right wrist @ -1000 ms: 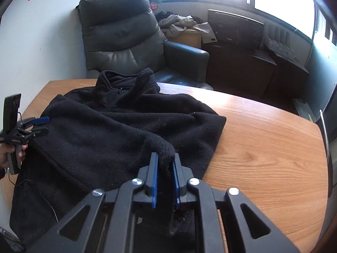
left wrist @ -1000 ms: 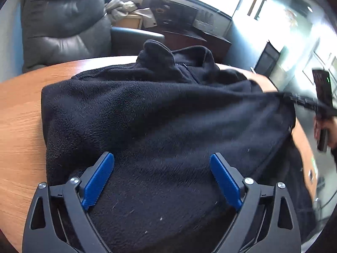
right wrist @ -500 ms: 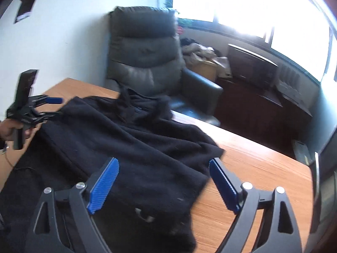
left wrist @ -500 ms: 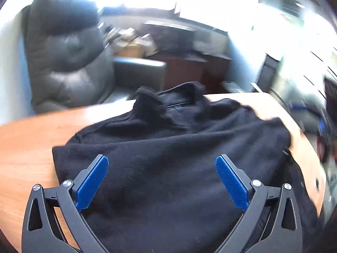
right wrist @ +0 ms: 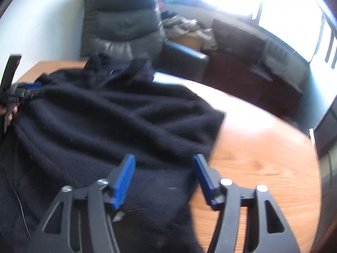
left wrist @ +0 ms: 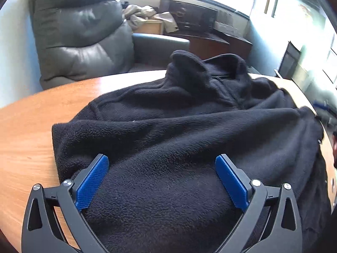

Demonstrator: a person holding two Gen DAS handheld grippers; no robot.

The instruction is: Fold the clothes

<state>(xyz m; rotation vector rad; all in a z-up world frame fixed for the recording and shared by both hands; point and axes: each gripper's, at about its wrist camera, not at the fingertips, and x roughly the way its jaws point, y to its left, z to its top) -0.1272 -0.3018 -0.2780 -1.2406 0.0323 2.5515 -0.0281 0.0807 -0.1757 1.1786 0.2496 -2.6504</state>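
A black fleece jacket [left wrist: 179,126] lies crumpled on the wooden table [left wrist: 27,130], its collar [left wrist: 189,63] standing up at the far side. My left gripper [left wrist: 161,160] hovers open and wide over the jacket's near left part, its blue pads clear of the cloth. In the right wrist view the jacket [right wrist: 105,122] fills the left half. My right gripper [right wrist: 163,158] is above its right edge. Its jaws are closing, with fleece below and between them and the pads not pressing. The left gripper [right wrist: 33,89] shows at the jacket's far left edge, with fingers of a hand beneath it.
A grey leather armchair [left wrist: 80,31] stands behind the table, beside a box heaped with pale cloth [left wrist: 143,14]. A dark low cabinet [right wrist: 252,52] runs under the bright windows. Bare tabletop [right wrist: 263,151] lies to the right of the jacket.
My right gripper let go of the jacket's folded edge and opened wide, then narrowed a little. The left gripper stayed open and shifted over the cloth. The jacket lies looser.
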